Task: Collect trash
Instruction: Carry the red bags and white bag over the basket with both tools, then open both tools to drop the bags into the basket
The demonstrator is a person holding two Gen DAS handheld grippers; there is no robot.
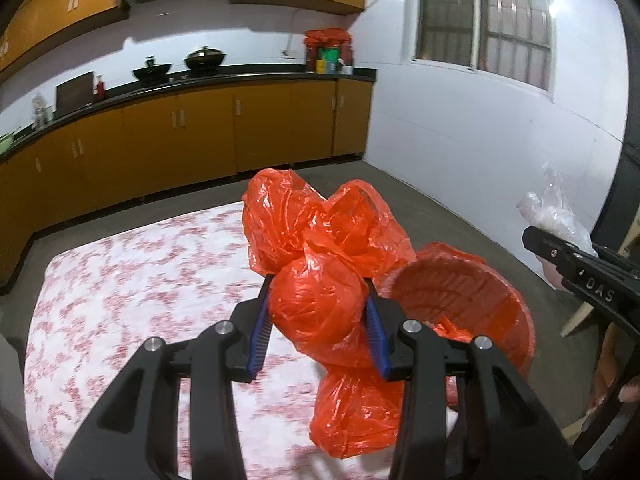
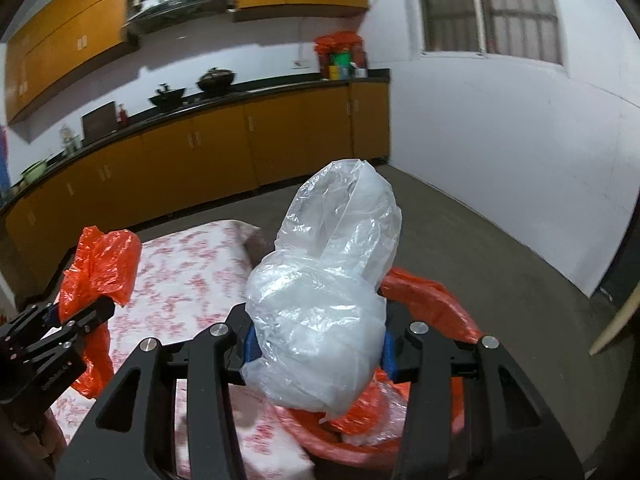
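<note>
My left gripper (image 1: 318, 312) is shut on a bunched orange plastic bag (image 1: 316, 308), which bulges above and hangs below the blue pads over the table's right edge. My right gripper (image 2: 316, 344) is shut on a crumpled clear plastic bag (image 2: 324, 312) held above an orange bin (image 2: 440, 304). The bin (image 1: 460, 280) is lined with an orange bag and stands on the floor right of the table; some orange and clear plastic lies inside. In the left wrist view the right gripper (image 1: 576, 268) and its clear bag (image 1: 556, 212) show at the right edge. The left gripper (image 2: 52, 332) with its orange bag (image 2: 100, 264) shows at the left of the right wrist view.
A table with a red-and-white floral cloth (image 1: 140, 288) lies below and left of both grippers. Orange kitchen cabinets with a black counter (image 1: 200, 88) carrying woks and bottles line the far wall. Grey floor (image 1: 440, 208) and a white wall with a window lie to the right.
</note>
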